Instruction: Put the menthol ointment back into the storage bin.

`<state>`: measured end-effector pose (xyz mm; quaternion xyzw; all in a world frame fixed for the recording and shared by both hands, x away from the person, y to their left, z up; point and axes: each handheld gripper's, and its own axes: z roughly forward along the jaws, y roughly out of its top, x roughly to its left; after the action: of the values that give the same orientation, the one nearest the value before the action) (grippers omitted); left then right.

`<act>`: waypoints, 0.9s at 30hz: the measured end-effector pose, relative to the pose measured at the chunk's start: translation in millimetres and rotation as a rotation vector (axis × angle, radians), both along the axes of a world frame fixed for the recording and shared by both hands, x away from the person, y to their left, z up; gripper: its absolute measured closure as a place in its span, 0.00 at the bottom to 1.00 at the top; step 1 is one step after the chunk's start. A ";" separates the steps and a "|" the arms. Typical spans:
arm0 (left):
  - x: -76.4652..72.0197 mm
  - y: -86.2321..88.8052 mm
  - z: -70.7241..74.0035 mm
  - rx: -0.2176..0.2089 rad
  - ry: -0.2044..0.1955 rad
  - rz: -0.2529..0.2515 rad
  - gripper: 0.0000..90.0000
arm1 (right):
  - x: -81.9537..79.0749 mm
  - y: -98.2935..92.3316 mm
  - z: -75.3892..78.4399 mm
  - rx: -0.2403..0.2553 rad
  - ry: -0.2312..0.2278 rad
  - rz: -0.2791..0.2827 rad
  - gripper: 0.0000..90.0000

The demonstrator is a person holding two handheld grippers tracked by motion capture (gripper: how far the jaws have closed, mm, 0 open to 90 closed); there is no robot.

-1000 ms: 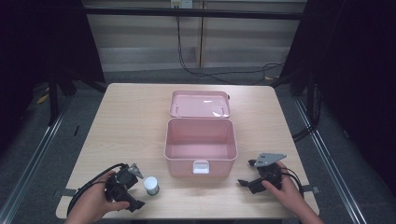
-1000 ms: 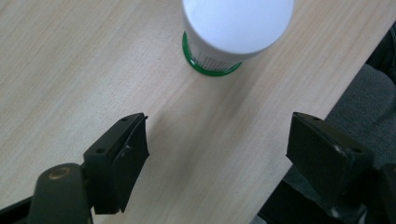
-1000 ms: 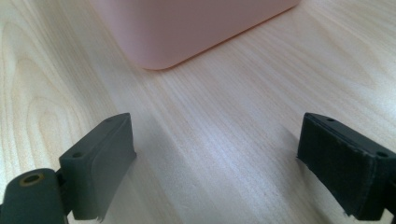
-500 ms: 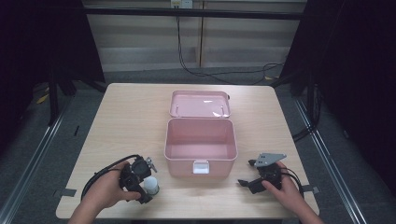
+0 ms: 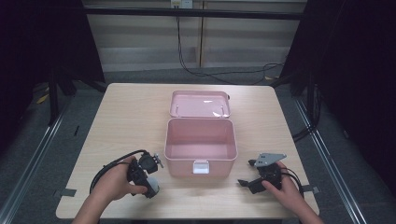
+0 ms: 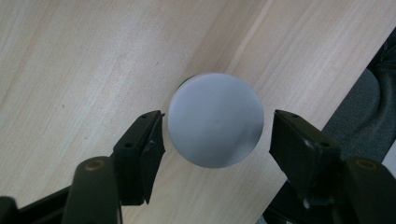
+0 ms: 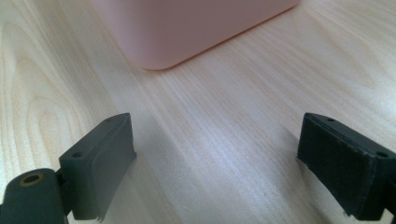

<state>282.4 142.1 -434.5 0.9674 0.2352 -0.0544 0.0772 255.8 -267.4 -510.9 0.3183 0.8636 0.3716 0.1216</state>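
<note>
A small round container with a white lid (image 6: 215,119) stands near the table's front left edge (image 5: 152,186). My left gripper (image 6: 217,135) points down over it, open, one jaw on each side of the lid with small gaps. In the high view my left gripper (image 5: 145,175) sits above the container, held by a hand. A pink box (image 5: 201,143) stands open mid-table, its lid (image 5: 200,103) laid back behind it. My right gripper (image 5: 252,178) rests open on the table to the right of the box, nothing between its jaws (image 7: 215,158). A corner of the pink box (image 7: 187,28) lies ahead of it.
The light wooden table (image 5: 126,116) has bare wood left and right of the box. Its front edge runs just beyond the white-lidded container, with dark floor (image 6: 369,93) past it. A black cable (image 5: 109,165) loops from my left gripper.
My left gripper moved right from the front left corner and came down over the white-lidded container, its jaws now on either side. The right gripper stayed put.
</note>
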 end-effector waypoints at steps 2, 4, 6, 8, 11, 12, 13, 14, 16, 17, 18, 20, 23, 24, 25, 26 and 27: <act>-0.1 -1.7 0.1 -0.005 0.005 0.013 0.41 | -0.1 0.0 0.0 0.000 0.001 -0.001 0.12; 0.9 -2.7 0.6 -0.002 0.003 0.001 0.42 | -0.1 0.0 0.0 0.000 0.001 -0.001 0.12; 0.5 -4.0 0.8 -0.004 0.007 0.012 0.43 | -0.1 0.0 0.0 0.000 0.001 -0.001 0.12; 1.6 -4.6 1.4 0.000 0.006 0.015 0.44 | -0.1 0.0 0.0 0.000 0.001 -0.001 0.12; 2.8 -4.8 2.1 0.005 0.005 0.018 0.48 | -0.1 0.0 0.0 0.000 0.001 0.000 0.12; 3.7 -4.4 2.5 0.004 0.002 0.019 0.51 | 0.0 0.0 0.0 0.000 0.000 0.000 0.12; 4.3 -4.0 2.9 0.007 0.005 0.018 0.52 | -0.1 0.0 0.0 0.000 0.001 0.000 0.12; 4.8 -3.6 3.4 0.011 0.006 0.021 0.53 | 0.0 -0.1 0.0 -0.001 0.000 0.001 0.12; 4.5 -3.5 3.5 0.009 0.014 0.034 0.55 | 0.0 0.0 0.0 0.000 0.000 0.000 0.12; 4.2 -3.5 3.4 0.007 0.022 0.039 0.55 | 0.0 0.0 0.0 -0.001 0.000 0.000 0.12; 4.6 -3.5 3.5 0.011 0.029 0.039 0.55 | 0.0 0.0 0.0 0.000 0.001 0.000 0.12; 4.3 -4.2 4.0 0.016 0.030 0.041 0.55 | 0.0 0.0 0.0 0.000 0.000 0.000 0.12; 4.9 -4.6 5.0 0.016 0.050 0.064 0.55 | -0.1 0.0 0.0 0.000 0.001 0.000 0.12; 5.0 -4.5 5.8 0.011 0.063 0.071 0.55 | -0.1 0.0 0.0 0.000 0.001 0.000 0.12; 4.8 -4.3 6.6 0.004 0.071 0.076 0.55 | -0.1 0.0 0.0 0.000 0.000 0.000 0.12; 4.6 -4.3 8.2 0.006 0.081 0.081 0.55 | 0.0 0.0 0.0 0.000 0.000 0.000 0.12; 4.6 -4.2 10.0 0.005 0.082 0.079 0.55 | -0.1 0.0 0.0 0.000 0.000 0.000 0.12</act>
<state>287.0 137.8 -424.5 0.9544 0.2764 -0.0905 0.0672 255.7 -267.4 -510.9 0.3184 0.8637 0.3714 0.1215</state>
